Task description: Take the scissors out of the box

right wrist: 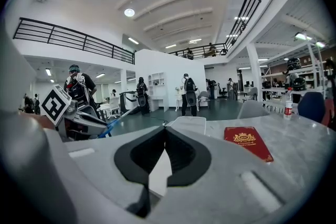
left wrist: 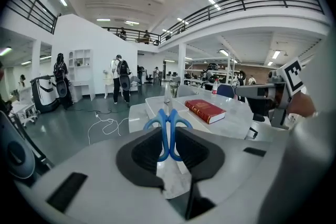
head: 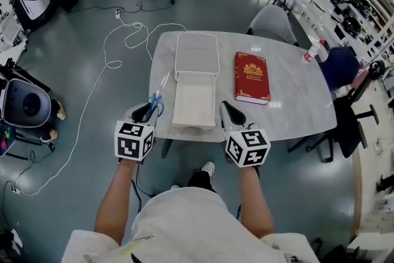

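The scissors (head: 156,100) have blue handles and hang over the table's front left edge, left of the open white box (head: 194,101). My left gripper (head: 149,109) is shut on them by the handles, with the blades pointing away toward the far side. In the left gripper view the blue handles (left wrist: 168,124) sit pinched between the black pads, blades upright in front of the box (left wrist: 153,105). My right gripper (head: 226,106) is shut with nothing in it, just right of the box's front corner. The right gripper view shows its jaws (right wrist: 165,131) touching, and the box (right wrist: 189,124) beyond.
The box's lid (head: 196,51) lies behind its base on the marble table (head: 295,101). A red book (head: 251,77) lies right of the box, and a bottle (head: 311,53) stands at the far right edge. Chairs (head: 340,66) ring the right side. A white cable (head: 120,40) trails over the floor on the left.
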The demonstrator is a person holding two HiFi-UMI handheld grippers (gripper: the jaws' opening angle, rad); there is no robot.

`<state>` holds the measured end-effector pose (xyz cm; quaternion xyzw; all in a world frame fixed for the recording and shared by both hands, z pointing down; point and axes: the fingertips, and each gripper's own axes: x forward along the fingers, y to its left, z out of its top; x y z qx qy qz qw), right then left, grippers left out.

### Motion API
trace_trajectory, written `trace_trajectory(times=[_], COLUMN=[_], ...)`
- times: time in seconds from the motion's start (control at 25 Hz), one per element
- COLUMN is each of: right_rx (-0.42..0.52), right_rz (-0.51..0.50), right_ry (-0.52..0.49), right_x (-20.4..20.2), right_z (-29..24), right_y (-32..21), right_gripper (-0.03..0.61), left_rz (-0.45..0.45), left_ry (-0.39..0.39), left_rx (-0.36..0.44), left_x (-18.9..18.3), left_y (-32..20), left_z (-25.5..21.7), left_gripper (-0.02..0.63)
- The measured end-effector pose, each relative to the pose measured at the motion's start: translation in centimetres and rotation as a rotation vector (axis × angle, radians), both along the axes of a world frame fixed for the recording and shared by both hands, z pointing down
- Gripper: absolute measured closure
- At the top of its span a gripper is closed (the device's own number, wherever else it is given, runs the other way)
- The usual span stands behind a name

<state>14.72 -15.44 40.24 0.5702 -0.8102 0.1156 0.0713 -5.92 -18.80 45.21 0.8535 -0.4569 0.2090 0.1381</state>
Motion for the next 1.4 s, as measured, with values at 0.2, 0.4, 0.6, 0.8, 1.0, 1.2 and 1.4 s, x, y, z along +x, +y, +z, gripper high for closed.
trace_trajectory(times=[0.2, 0.4, 0.6, 0.8, 1.0, 1.2, 1.4], right_rx=[0.016, 0.029, 0.053, 0.054, 0.052, 0.047, 0.045], right_rz=[0.021, 0.048, 0.065, 0.081, 0.093, 0.090, 0.085], right_ry=[0.002, 0.003, 0.011, 0.013, 0.016, 0.018, 0.019], right_x=[0.3, 0.7, 1.3, 1.8, 2.2, 2.3, 2.3], right_z=[-0.5, -0.9, -1.4, -1.3, -1.1, -0.9, -0.8], right_y=[0.8, 1.7, 2.7, 3.5, 4.0, 4.4, 4.7], right_gripper=[0.572, 0.574, 0.574, 0.572, 0.572, 0.574, 0.574], left_rz=[-0.033, -0.072, -0.096, -0.098, -0.096, -0.091, -0.089], left_ry=[0.035, 0.058, 0.089, 0.111, 0.113, 0.115, 0.115], left_rx=[0.042, 0.090, 0.117, 0.121, 0.116, 0.110, 0.107], left_x=[-1.4, -3.6, -4.5, -4.5, -4.4, -3.9, -3.7], left_y=[0.4, 1.0, 1.4, 1.7, 2.0, 2.3, 2.7], left_z=[-1.2, -2.3, -3.1, -3.3, -2.9, -2.6, -2.7], left_gripper=[0.537, 0.537, 0.537, 0.537, 0.537, 0.537, 0.537])
